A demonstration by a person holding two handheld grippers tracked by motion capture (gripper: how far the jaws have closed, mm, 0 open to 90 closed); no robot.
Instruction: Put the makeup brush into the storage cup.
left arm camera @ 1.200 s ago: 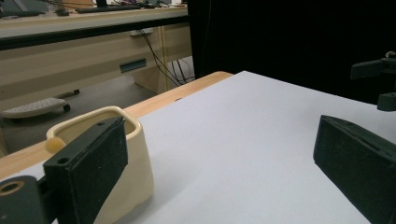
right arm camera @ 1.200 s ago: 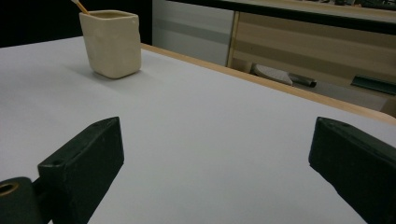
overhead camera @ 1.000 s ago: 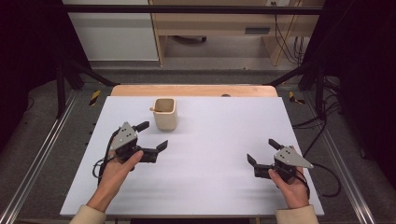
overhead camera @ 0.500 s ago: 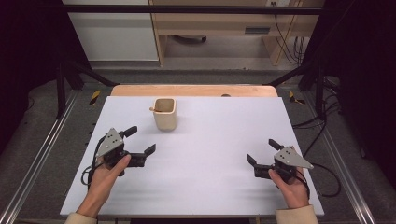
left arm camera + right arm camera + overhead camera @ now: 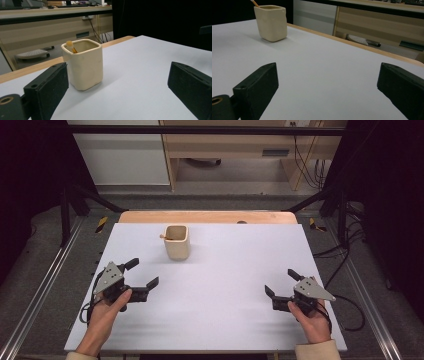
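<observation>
1. Cream-coloured, square-mouthed ceramic cup (image 5: 176, 241) stands upright toward the far edge of the white-topped desk (image 5: 225, 285), left of centre.
2. Inside it, a thin wooden stick with a rounded pale tip (image 5: 70, 46) leans against a corner of the rim.
3. Left gripper (image 5: 140, 274) rests near the desk's left edge, jaws spread wide and released, holding nothing, apart from the cup.
4. Right gripper (image 5: 281, 282) sits near the right edge, likewise released and empty, well apart from the cup.

Both grippers are black, the left gripper (image 5: 141, 274) and right gripper (image 5: 281, 283) each topped by a grey three-cornered plate. Black cables trail toward 6 o'clock. Pale cream sleeves (image 5: 314, 351) cover the wrists.
</observation>
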